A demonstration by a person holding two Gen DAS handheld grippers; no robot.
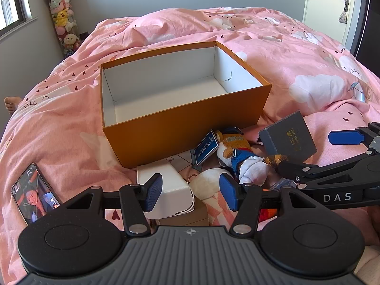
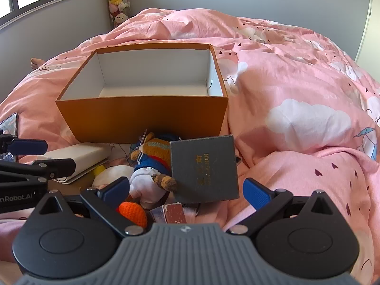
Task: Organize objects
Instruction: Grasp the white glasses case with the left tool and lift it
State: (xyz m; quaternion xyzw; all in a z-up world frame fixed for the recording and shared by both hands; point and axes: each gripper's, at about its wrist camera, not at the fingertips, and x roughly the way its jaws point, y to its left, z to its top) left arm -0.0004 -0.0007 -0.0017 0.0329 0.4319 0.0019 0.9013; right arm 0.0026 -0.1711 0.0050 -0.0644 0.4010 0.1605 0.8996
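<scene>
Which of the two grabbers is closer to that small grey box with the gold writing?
Right. The right gripper is open directly in front of the grey box, nearly framing its lower edge. The left gripper is open farther left, over the white box and soft toys.

A pink duvet [image 1: 296,54] with white clouds and small hearts covers the bed. A lit smartphone [image 1: 33,191] lies on it, near left. Far left, a column of plush toys [image 1: 63,16] stands beside a window [image 1: 11,4]. Far right is a white door [image 1: 332,4].
</scene>
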